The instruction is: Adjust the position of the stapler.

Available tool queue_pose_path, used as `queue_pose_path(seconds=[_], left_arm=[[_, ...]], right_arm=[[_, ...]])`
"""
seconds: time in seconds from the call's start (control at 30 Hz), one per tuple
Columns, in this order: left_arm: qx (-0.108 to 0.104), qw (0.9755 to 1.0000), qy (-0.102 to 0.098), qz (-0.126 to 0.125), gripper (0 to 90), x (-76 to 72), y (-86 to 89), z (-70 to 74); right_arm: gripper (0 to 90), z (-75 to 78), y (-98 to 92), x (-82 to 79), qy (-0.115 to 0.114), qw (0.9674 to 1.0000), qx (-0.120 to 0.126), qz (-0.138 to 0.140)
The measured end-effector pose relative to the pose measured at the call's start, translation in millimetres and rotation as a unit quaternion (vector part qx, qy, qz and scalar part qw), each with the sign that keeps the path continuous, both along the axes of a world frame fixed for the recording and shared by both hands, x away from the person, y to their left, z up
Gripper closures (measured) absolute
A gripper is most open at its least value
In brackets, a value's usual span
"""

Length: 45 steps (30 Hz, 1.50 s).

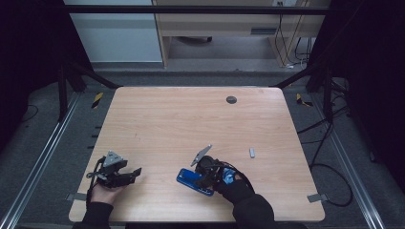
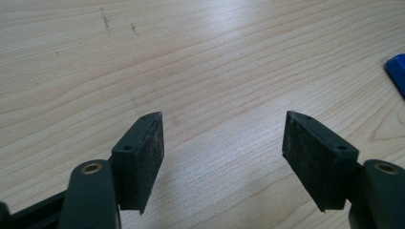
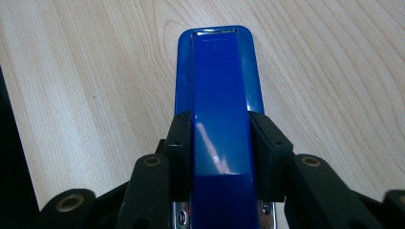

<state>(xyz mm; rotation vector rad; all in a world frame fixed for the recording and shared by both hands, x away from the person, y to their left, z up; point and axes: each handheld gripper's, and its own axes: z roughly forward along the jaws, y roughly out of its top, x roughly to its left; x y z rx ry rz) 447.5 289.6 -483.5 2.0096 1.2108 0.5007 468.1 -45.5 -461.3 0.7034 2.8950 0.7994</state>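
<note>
A blue stapler point(image 1: 190, 178) lies on the wooden table point(image 1: 191, 124) near its front edge. My right gripper point(image 1: 204, 179) is shut on the stapler; in the right gripper view both black pads press the sides of the stapler's point(image 3: 220, 109) blue top arm. My left gripper point(image 1: 135, 174) rests low at the front left of the table, open, with bare wood between its jaws point(image 2: 222, 143). A blue corner of the stapler point(image 2: 397, 69) shows at the right edge of the left gripper view.
A small grey block point(image 1: 252, 152) lies to the right of the stapler. A dark round grommet point(image 1: 231, 99) sits in the table near its far edge. Metal rails and cables run along the floor on both sides.
</note>
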Motion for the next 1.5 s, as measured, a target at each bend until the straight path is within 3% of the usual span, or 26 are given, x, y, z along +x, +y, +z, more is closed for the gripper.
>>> queue_pose_path(seconds=[0.37,0.6,0.83,1.0,1.2,1.5], left_arm=[[0.001,1.0000,0.000,-0.001,30.6,0.0,0.2,0.2],[0.000,1.0000,0.001,-0.001,30.6,0.4,0.4,0.0],[0.000,1.0000,0.001,-0.001,30.6,0.2,0.4,0.2],[0.001,1.0000,0.001,-0.002,30.6,0.1,0.2,0.3],[0.001,1.0000,0.001,-0.001,30.6,0.2,-0.1,0.0],[0.003,1.0000,0.002,-0.003,30.6,0.3,-0.5,0.0]], right_arm=[[65.8,1.6,-0.5,0.0,-0.012,0.9999,-0.002,0.010],[65.9,5.4,-2.7,2.3,-0.005,0.9998,-0.003,0.019],[65.9,8.3,-6.7,4.5,-0.006,0.9989,-0.010,0.044],[65.9,10.6,-13.5,5.5,0.004,0.9982,0.001,0.061],[66.0,12.4,-19.6,4.3,-0.007,0.9964,-0.009,0.084],[66.0,12.1,-25.9,2.0,0.000,0.9934,0.007,0.115]])
